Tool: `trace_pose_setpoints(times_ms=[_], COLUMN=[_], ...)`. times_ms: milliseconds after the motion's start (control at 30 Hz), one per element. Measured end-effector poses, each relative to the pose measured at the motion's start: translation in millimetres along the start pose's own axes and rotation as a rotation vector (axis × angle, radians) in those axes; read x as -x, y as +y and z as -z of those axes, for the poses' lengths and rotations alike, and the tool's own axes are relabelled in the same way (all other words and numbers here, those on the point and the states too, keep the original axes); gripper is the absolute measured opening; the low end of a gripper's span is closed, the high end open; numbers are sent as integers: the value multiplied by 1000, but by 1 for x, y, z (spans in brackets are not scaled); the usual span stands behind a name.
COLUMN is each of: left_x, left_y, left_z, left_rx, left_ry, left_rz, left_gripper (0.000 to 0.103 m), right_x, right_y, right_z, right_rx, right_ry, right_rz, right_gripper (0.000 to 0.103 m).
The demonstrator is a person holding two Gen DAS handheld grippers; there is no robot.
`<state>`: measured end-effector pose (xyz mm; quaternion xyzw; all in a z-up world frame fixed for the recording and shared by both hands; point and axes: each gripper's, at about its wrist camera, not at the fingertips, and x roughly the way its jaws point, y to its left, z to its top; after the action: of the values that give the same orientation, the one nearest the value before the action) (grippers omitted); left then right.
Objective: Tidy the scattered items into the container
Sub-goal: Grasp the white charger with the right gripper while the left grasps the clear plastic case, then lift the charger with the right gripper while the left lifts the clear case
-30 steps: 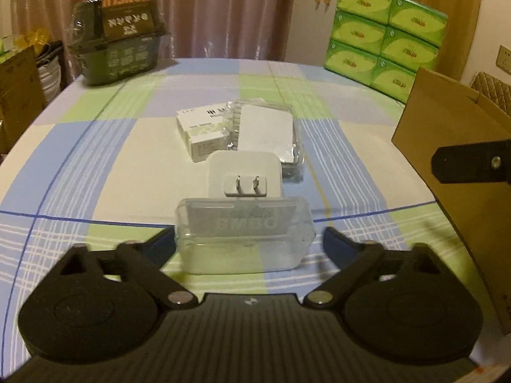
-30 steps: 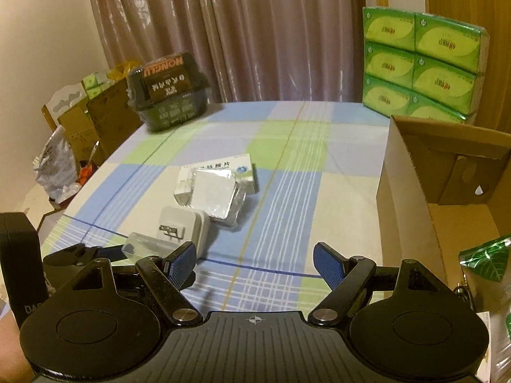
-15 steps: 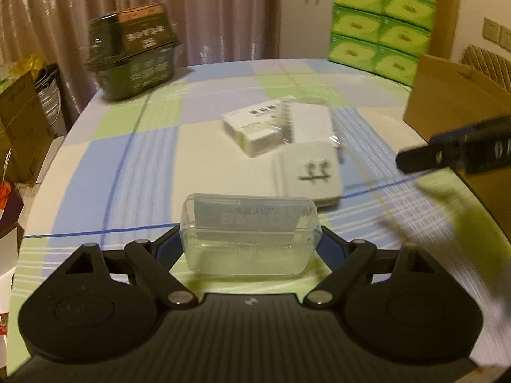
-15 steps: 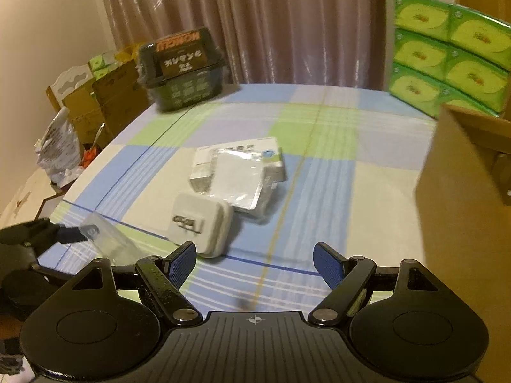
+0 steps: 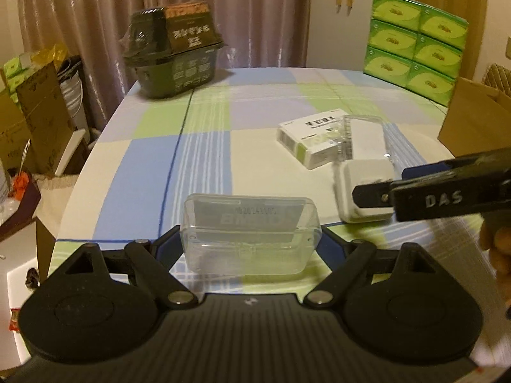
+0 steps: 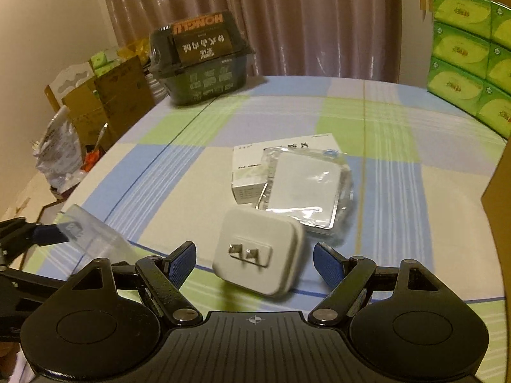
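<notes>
My left gripper (image 5: pixel 249 245) is shut on a clear plastic case (image 5: pixel 250 233), held across its fingers near the table's left front. That case (image 6: pixel 86 229) also shows at the far left of the right wrist view. My right gripper (image 6: pixel 255 261) is open, with its blue pads on either side of a white plug charger (image 6: pixel 258 255) and a gap at each side. In the left wrist view the right gripper's black finger (image 5: pixel 447 191) partly hides the charger (image 5: pixel 364 175). The cardboard box (image 5: pixel 472 124) stands at the right edge (image 6: pixel 501 207).
A white medicine box (image 6: pixel 255 166) and a clear-wrapped white pack (image 6: pixel 306 185) lie just behind the charger. A dark tub (image 5: pixel 175 60) stands at the far left of the checked tablecloth (image 5: pixel 153 159), and green tissue packs (image 5: pixel 415 38) at the far right. Cartons (image 5: pixel 38 118) crowd the floor beyond the left edge.
The left gripper has carried the clear case to the left, away from the charger. The right gripper has come down and forward until its pads flank the charger.
</notes>
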<state>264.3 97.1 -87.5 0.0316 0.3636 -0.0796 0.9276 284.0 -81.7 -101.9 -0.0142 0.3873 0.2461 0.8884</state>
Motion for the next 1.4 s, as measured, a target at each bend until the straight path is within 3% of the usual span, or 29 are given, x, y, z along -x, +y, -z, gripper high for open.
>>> trace_pose_setpoints(times_ms=[400, 433, 633, 1000, 1400], left_x=[-2, -2, -3, 2, 45], left_y=[6, 6, 3, -23, -89], left_z=[0, 0, -1, 0, 6], left_rx=[9, 8, 2, -38, -128], left_ry=[4, 4, 3, -9, -67], left_rz=[18, 18, 31, 109, 246], left_gripper=[84, 84, 84, 84, 84], right_x=[-31, -32, -22, 39, 158], right_y=[3, 3, 0, -20, -27], right_z=[-1, 0, 5, 35, 67], right_rx=[-18, -15, 3, -10, 0], right_ry=[35, 38, 37, 26, -73], right_rz=[65, 71, 90, 135, 208], right_gripper=[77, 67, 65, 65, 65])
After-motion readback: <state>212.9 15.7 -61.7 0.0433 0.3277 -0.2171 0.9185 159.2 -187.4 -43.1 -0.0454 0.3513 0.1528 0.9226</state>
